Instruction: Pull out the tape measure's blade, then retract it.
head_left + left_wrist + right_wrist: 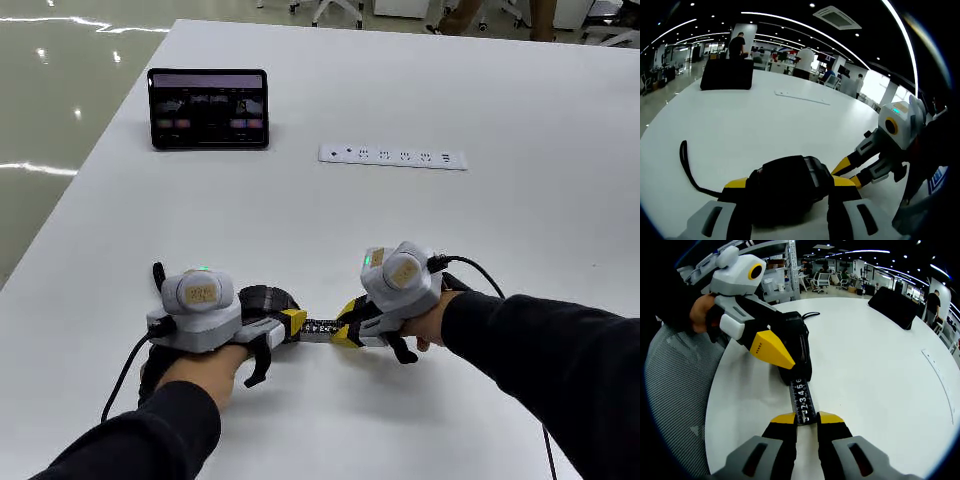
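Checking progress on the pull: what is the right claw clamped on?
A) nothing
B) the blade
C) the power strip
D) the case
B: the right claw pinches the numbered blade, which sticks a short way out of the case that the left claw holds.

Items: left tool, right tool, pale grey bodies, black jaws tipped yellow. One black cable each. Long black sleeves.

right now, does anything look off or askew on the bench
Nothing stands out. The left tongs grip the tape case, the right tongs pinch the blade, and the short pulled-out stretch runs straight with no kink. The tablet stands upright and the power strip lies flat.
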A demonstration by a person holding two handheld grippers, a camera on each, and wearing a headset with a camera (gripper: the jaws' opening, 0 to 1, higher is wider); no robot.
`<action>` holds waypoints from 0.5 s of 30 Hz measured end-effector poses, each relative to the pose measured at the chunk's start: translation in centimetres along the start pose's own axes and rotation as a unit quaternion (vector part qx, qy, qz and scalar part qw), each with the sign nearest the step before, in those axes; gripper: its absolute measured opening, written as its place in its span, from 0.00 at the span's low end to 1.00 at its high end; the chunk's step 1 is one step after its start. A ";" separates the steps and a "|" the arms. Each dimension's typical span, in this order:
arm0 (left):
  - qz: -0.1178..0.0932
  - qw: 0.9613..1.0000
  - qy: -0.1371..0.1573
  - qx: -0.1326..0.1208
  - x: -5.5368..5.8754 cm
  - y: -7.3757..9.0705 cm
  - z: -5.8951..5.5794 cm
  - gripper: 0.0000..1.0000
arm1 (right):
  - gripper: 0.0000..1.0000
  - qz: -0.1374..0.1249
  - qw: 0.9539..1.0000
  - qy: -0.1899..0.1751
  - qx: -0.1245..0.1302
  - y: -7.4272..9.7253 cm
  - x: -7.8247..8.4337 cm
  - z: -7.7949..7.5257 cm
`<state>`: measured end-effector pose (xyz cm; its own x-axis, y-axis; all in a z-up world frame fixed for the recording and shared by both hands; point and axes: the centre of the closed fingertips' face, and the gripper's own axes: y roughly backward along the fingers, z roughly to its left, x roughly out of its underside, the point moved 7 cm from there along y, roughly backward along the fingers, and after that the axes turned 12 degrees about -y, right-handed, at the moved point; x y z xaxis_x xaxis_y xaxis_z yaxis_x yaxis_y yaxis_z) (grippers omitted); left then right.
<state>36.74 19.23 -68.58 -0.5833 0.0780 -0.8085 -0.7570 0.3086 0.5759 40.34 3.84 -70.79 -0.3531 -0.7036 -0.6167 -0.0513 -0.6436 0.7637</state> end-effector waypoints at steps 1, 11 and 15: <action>0.000 1.000 0.000 0.000 0.0 0.0 0.0 0.56 | 0.11 0.001 1.000 0.002 0.000 -0.1 0.0 0.1; 0.000 1.000 0.002 0.000 0.0 0.1 0.0 0.56 | 0.11 0.005 1.000 0.010 -0.002 -0.4 -0.5 0.3; 0.000 1.000 0.003 0.001 0.0 0.1 0.0 0.56 | 0.11 0.004 1.000 0.006 -0.002 -0.5 -0.6 0.4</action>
<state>36.67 19.22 -68.52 -0.5852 0.0721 -0.8077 -0.7564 0.3104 0.5758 40.18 4.71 -70.68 -0.3420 -0.7128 -0.6123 -0.0449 -0.6384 0.7684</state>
